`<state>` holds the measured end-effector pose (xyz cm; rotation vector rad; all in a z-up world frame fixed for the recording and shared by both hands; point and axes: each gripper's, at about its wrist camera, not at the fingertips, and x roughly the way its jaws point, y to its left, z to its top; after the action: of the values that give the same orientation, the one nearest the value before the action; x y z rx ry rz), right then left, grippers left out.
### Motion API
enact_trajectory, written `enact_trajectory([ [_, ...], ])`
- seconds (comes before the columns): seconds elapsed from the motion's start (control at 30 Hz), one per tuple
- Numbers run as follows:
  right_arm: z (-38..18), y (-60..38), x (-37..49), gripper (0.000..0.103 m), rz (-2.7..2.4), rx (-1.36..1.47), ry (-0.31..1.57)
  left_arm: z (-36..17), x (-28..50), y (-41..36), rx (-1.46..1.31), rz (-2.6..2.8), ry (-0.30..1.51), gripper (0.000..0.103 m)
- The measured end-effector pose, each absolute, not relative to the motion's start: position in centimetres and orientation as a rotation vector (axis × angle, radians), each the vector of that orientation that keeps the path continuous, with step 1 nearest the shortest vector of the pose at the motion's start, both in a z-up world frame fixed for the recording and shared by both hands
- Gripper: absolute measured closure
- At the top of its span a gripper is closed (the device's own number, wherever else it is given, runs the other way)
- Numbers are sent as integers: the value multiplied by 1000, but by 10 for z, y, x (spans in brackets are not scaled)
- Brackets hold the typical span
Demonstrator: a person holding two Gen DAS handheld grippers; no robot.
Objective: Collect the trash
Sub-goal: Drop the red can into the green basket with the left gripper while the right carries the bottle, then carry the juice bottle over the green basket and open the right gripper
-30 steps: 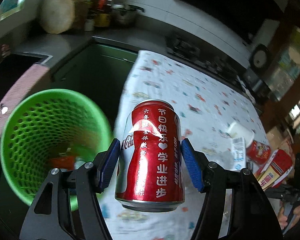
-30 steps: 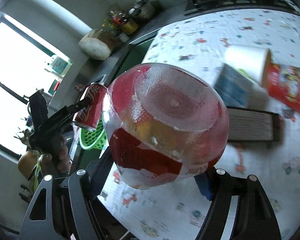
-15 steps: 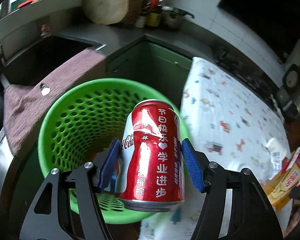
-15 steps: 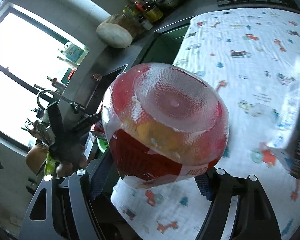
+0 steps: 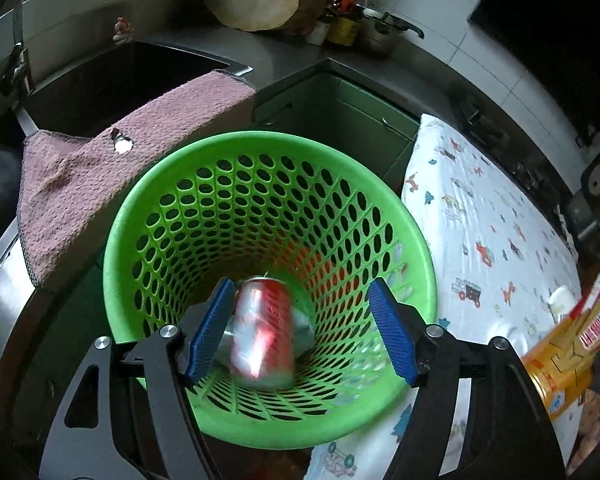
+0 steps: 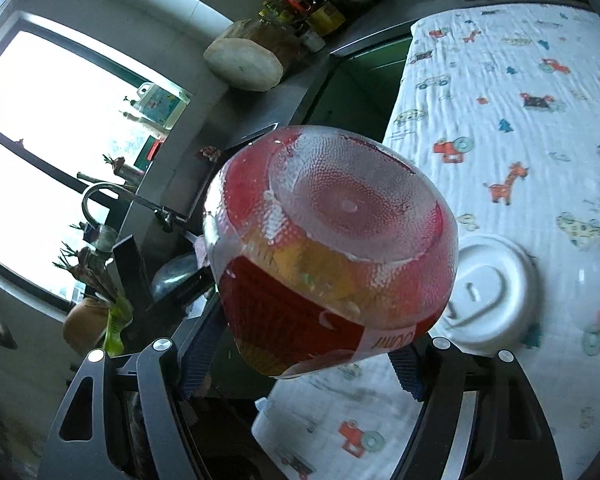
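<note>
Can dropped into basket; left gripper fingers spread above.

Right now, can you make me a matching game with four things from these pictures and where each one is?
Things:
1. red can
2. plastic bottle
3. pink towel
4. white bowl

Places:
A. upside down on the cartoon tablecloth
B. draped over the sink edge, beside the green basket
C. blurry, inside the green basket, below the open left gripper
D. squeezed in the right gripper, its bottom toward the camera

Right pairs: 1-C, 2-D, 3-B, 4-A
</note>
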<state>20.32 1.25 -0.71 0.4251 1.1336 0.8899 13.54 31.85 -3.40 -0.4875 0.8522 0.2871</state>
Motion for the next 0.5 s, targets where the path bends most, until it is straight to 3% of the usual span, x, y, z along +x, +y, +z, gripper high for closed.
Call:
enact_trajectory([
  [0.5,-30,67,217,32,866,504,1136,-29,99,329,-510,290,823,33],
])
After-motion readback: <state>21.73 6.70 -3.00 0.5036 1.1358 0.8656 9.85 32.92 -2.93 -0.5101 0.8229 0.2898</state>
